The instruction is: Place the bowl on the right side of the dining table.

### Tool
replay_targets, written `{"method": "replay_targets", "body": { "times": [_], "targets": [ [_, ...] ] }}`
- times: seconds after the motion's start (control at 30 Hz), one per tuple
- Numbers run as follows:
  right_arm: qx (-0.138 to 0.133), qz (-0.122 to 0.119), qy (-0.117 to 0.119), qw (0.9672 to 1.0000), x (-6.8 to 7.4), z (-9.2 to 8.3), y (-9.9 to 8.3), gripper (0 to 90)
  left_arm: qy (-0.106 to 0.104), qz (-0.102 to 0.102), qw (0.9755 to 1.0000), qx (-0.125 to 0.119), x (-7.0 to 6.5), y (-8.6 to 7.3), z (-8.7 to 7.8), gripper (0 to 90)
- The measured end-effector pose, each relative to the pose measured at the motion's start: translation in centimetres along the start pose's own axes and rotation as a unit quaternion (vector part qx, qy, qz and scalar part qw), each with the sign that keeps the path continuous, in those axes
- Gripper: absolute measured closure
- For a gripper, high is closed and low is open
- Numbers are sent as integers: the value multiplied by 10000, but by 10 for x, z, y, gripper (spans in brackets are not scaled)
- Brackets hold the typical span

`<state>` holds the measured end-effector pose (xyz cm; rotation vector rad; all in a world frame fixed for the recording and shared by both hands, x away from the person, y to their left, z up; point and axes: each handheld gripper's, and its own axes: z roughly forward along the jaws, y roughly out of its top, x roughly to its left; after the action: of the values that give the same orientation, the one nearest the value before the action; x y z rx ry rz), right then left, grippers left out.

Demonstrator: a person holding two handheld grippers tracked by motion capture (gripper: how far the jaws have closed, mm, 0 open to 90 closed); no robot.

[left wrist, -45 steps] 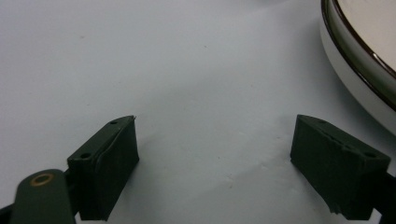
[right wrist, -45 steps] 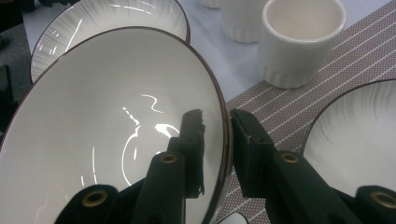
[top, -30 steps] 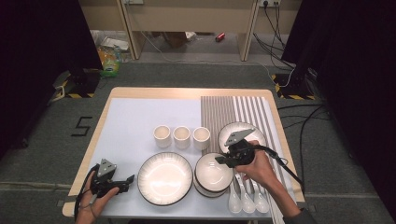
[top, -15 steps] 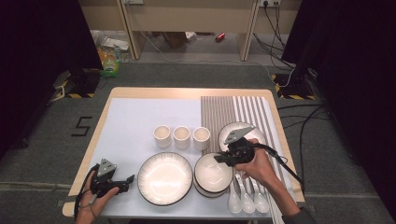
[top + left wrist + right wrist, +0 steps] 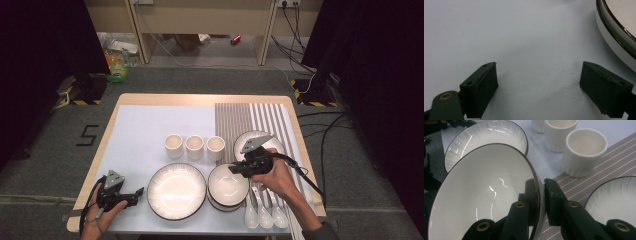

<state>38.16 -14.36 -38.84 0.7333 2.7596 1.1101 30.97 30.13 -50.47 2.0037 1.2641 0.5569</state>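
My right gripper [image 5: 234, 170] [image 5: 540, 200] is shut on the near right rim of a white bowl with a brown edge [image 5: 227, 186] [image 5: 486, 195], one jaw inside and one outside. That bowl seems to sit on another bowl at the table's front middle and looks slightly tilted. To its left lies a wide ribbed plate [image 5: 176, 190] [image 5: 486, 140]. At the front left corner my left gripper [image 5: 137, 195] [image 5: 539, 92] stands open on the bare white table [image 5: 529, 37], with nothing between its jaws. The plate's rim [image 5: 616, 37] is just to its right.
A row of three white cups [image 5: 194, 146] [image 5: 585, 150] stands behind the plate and bowl. A second ribbed plate [image 5: 250, 140] [image 5: 614, 200] lies on the striped mat [image 5: 240, 117] beside my right hand. Three white spoons [image 5: 262, 212] lie at the front right.
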Motion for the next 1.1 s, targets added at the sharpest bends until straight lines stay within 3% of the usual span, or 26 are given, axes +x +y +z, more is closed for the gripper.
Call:
{"method": "replay_targets", "body": {
  "times": [0.27,0.7,1.1],
  "targets": [
    [-170,77,88,9998,0,-7,2,809,-10,-6,10000,2,0,0,0,136],
    [-395,46,-5,9992,-2,-28,14,809,-16,-25,10000,-9,0,0,0,136],
    [-558,196,-112,9982,-13,-44,18,809,-17,-27,10000,-8,0,0,0,136]
  ]
}}
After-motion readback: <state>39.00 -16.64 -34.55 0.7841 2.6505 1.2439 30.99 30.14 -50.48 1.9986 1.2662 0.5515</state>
